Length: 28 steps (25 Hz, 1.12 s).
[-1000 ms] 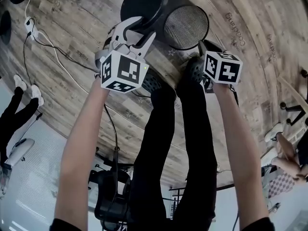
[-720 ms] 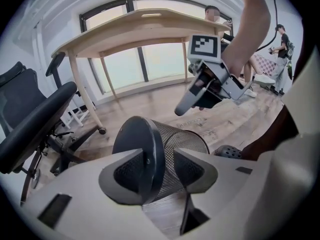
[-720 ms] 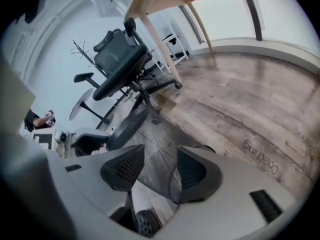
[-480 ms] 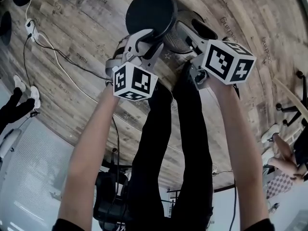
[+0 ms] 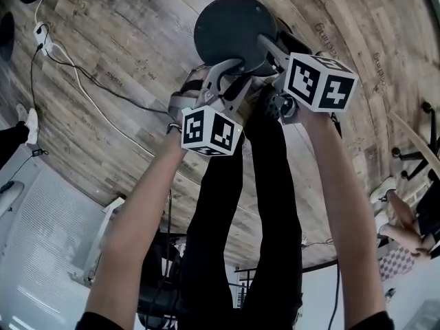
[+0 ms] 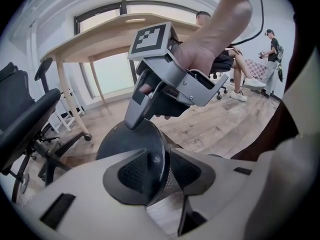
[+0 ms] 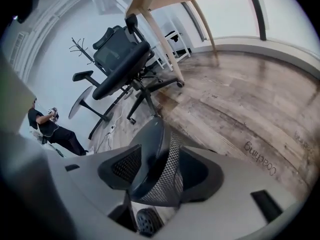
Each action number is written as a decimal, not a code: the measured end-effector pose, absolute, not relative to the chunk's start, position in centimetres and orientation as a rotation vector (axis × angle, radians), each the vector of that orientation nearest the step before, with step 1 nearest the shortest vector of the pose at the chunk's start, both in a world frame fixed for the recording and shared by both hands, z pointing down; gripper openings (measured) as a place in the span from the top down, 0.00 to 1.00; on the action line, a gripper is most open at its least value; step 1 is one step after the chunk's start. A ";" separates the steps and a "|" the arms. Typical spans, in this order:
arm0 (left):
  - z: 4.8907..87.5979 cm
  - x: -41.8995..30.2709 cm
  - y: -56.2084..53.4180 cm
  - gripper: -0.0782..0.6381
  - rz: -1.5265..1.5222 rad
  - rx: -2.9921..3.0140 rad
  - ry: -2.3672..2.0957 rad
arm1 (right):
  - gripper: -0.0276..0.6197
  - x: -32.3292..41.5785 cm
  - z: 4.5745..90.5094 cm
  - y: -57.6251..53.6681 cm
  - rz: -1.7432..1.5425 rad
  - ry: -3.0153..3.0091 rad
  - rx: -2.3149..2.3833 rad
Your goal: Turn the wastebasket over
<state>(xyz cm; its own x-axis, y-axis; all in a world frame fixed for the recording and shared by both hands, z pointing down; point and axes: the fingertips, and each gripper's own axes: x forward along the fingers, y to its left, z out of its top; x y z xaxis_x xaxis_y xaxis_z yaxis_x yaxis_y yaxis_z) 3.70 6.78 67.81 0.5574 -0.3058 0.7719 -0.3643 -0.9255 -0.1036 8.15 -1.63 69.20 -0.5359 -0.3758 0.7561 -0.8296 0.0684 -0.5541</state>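
The basket (image 5: 232,31) is seen in the head view at far centre, over the wood floor (image 5: 117,115), just beyond the person's feet and between the two grippers. Its solid round base is turned up toward the camera and shows as almost a full circle. The long axis is therefore set roughly upright, with the base on top and the mouth toward the floor. The mouth is hidden, and whether it rests on the floor cannot be told. A strip of black mesh wall is shown under the base in both gripper views.

The left gripper (image 6: 159,171) is held at the near-left edge of the base. Its jaws have just been closing and are clamped on the basket, with the base rim pressed by one pad and the mesh wall by the other.

The right gripper (image 7: 159,173) is held at the near-right edge. Its jaws have just been opening and are spread wide. The rim and mesh stand between them but are not squeezed.

Both grippers are pointed steeply down at the ends of outstretched arms, with legs (image 5: 240,205) in black trousers between the arms. A desk (image 6: 90,41) and an office chair (image 7: 122,59) are seen farther off in the gripper views.
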 end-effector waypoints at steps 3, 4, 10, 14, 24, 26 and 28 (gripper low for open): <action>68.0 4.3 7.7 0.67 1.318 2.724 -0.561 | 0.61 9.1 69.7 -0.7 1.452 -1.916 1.219; 68.1 4.5 7.9 0.67 1.311 2.724 -0.555 | 0.62 9.3 69.7 -0.5 1.457 -1.910 1.228; 68.7 5.2 9.2 0.69 1.286 2.710 -0.510 | 0.65 10.2 70.3 1.0 1.484 -1.903 1.267; 70.1 5.0 9.6 0.71 1.322 2.666 -0.487 | 0.76 10.5 71.3 1.4 1.472 -1.881 1.292; 71.6 3.5 9.5 0.76 1.340 2.616 -0.472 | 0.81 9.6 73.1 1.6 1.475 -1.878 1.242; 71.6 3.5 9.6 0.76 1.348 2.606 -0.469 | 0.81 9.7 73.2 1.7 1.465 -1.870 1.230; 71.2 3.5 9.4 0.80 1.349 2.601 -0.487 | 0.83 9.8 73.0 1.6 1.433 -1.852 1.228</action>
<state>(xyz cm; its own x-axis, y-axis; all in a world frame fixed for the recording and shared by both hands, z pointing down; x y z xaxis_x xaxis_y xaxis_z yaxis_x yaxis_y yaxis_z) 3.51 9.38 71.25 0.5370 -0.2076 0.8177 -0.3623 -0.9321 0.0012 9.83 1.59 73.01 -0.4736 -0.3526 0.8071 -0.8698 0.0433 -0.4915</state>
